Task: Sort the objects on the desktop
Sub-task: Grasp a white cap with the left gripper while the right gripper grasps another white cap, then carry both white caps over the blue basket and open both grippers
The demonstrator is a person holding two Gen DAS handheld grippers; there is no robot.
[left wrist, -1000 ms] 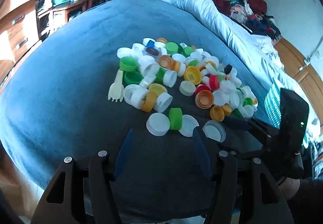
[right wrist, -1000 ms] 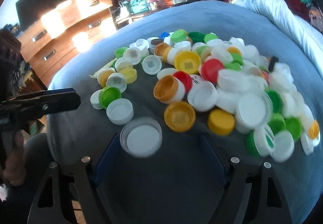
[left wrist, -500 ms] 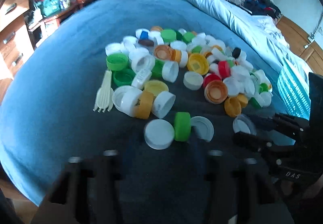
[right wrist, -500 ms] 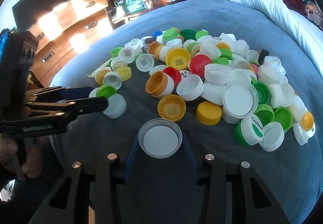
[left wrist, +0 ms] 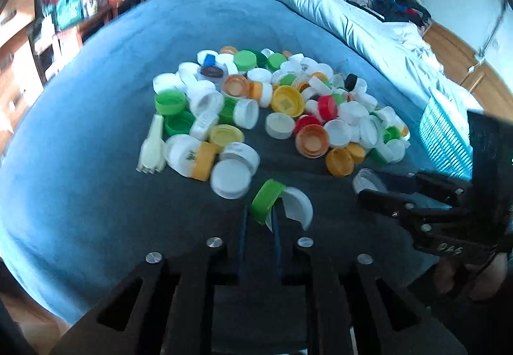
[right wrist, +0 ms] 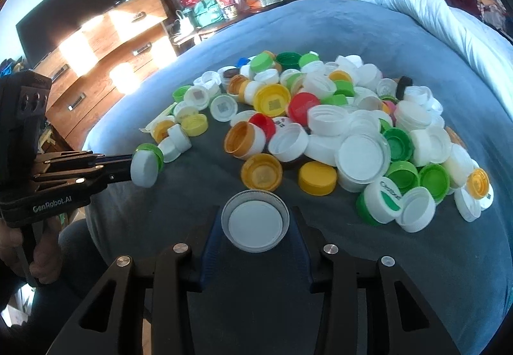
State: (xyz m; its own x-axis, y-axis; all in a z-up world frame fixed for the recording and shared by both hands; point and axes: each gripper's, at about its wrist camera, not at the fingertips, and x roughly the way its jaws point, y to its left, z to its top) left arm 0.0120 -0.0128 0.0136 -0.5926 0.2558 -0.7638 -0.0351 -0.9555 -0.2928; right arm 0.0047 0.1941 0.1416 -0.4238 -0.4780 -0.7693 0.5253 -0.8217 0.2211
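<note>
A heap of bottle caps (left wrist: pixel 288 105), white, green, yellow, orange and red, lies on a blue blanket (left wrist: pixel 96 130); the heap also shows in the right wrist view (right wrist: pixel 336 130). My left gripper (left wrist: pixel 260 217) is shut on a green cap (left wrist: pixel 266 200) that stands on edge, with a white cap (left wrist: pixel 296 206) leaning against it. In the right wrist view the left gripper (right wrist: pixel 128 162) holds that green cap (right wrist: pixel 154 151) by a white cap (right wrist: pixel 144 170). My right gripper (right wrist: pixel 255 227) is shut on a wide white lid (right wrist: pixel 255 220); this lid also shows in the left wrist view (left wrist: pixel 365 180).
A cream plastic fork (left wrist: pixel 152 146) lies left of the heap. A turquoise basket (left wrist: pixel 445 137) stands at the right by white bedding (left wrist: pixel 352 21). A wooden dresser (right wrist: pixel 105 44) and cluttered shelves stand beyond the bed's far edge.
My left gripper moved forward and shut on the green cap. My right gripper closed its fingers onto the white lid.
</note>
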